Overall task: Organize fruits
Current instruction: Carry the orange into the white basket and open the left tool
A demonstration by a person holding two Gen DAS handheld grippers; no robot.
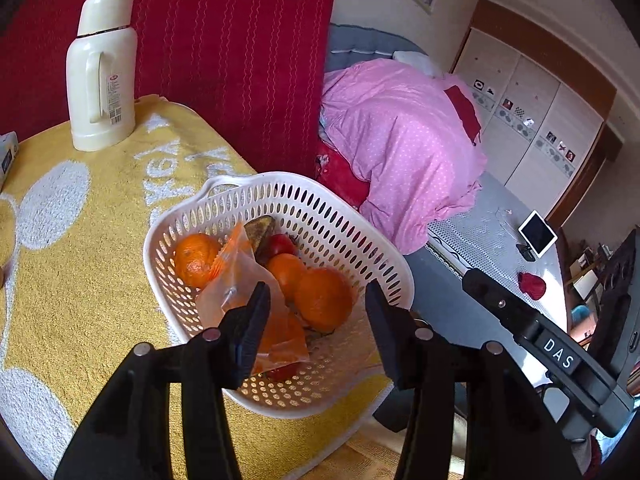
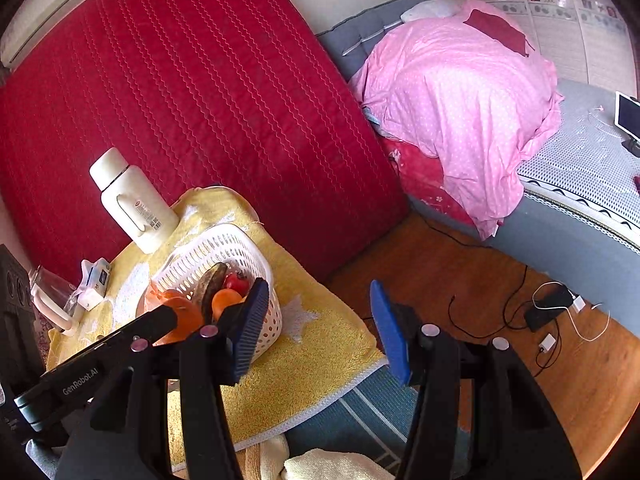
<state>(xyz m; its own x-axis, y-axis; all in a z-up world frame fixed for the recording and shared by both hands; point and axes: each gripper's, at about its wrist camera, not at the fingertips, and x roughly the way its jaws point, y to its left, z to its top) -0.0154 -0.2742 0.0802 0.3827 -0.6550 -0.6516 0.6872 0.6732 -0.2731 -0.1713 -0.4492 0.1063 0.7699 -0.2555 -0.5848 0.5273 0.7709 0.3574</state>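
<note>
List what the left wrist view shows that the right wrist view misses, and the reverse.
Only the left wrist view: the open left gripper over the basket, and the orange plastic bag among the fruit.

Only the right wrist view: the open right gripper off the table's edge, cables and chargers on the wooden floor, and a small box beside the thermos.

Both: white basket, oranges, white thermos, yellow towel, pink quilt.

A yellow towel [image 1: 92,280] covers the small table, where a white perforated basket [image 1: 362,240] sits at the edge nearest the bed, a cream thermos [image 1: 102,76] stands behind it, and what appears to be a small box [image 2: 96,278] lies beyond.
</note>
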